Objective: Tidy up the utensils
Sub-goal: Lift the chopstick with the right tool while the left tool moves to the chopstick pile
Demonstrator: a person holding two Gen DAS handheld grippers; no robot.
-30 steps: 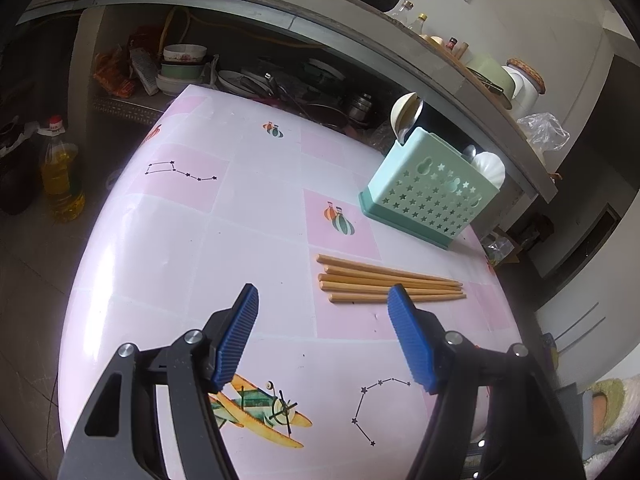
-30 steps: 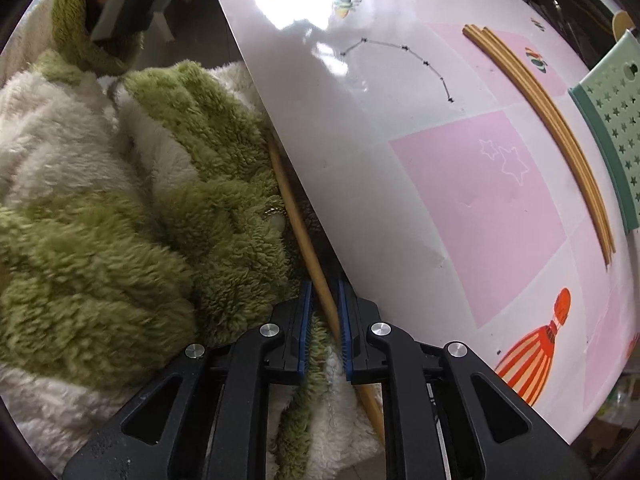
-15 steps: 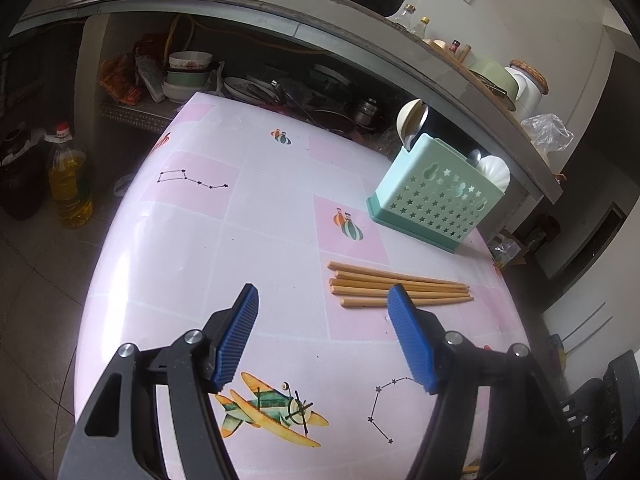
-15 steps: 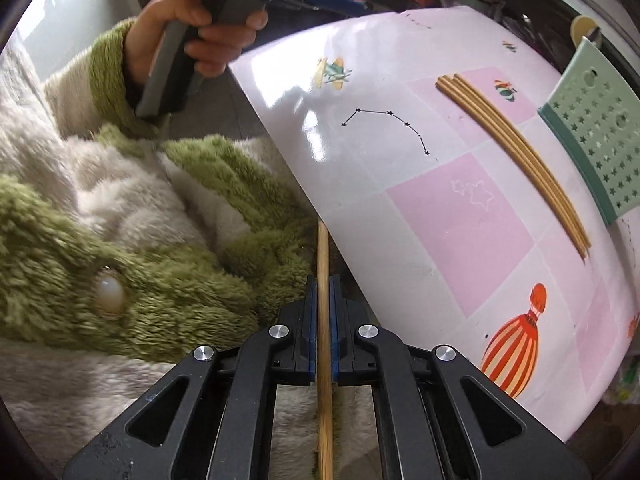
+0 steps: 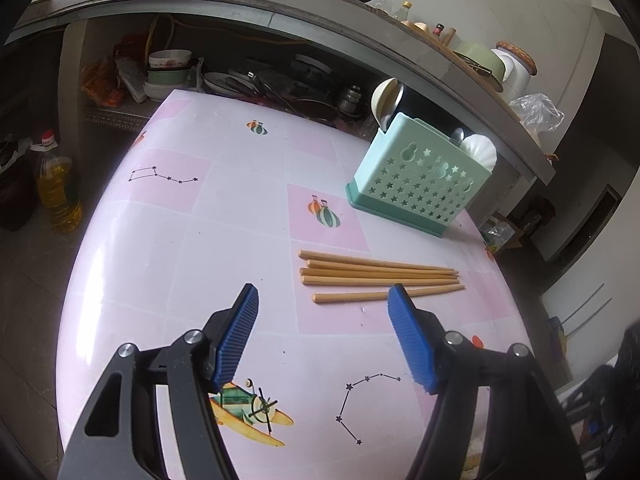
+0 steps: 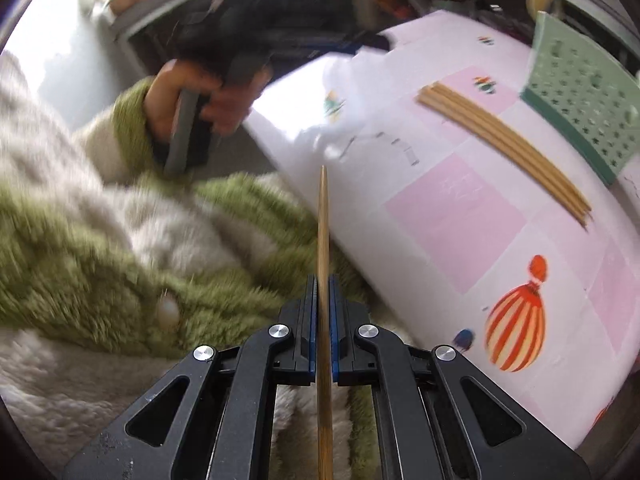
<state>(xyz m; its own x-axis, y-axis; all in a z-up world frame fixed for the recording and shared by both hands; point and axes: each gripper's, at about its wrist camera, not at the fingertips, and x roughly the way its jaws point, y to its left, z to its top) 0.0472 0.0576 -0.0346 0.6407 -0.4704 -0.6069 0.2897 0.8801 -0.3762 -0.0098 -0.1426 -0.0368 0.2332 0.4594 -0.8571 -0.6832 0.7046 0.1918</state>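
Observation:
My right gripper [image 6: 323, 284] is shut on a wooden chopstick [image 6: 322, 220], held off the table's near edge above a fuzzy green and white garment [image 6: 100, 248]; its thin tip points toward the table. Several more chopsticks [image 5: 380, 276] lie side by side on the pink patterned table [image 5: 180, 240], also seen as chopsticks [image 6: 504, 148] in the right wrist view. Behind them stands a mint green utensil holder [image 5: 420, 176] with star cut-outs, holding spoons. My left gripper [image 5: 322, 300] hovers open over the table, just in front of the chopsticks, with nothing between its fingers.
A person's hand [image 6: 192, 108] grips the left gripper's handle at the table's near edge. Behind the table a low shelf [image 5: 240, 80] holds bowls and pans under a counter. An oil bottle [image 5: 60, 192] stands on the floor to the left.
The right gripper closed on the chopstick lying against the garment and lifted it; it now stands straight between the pads. The left gripper stayed open and almost still.

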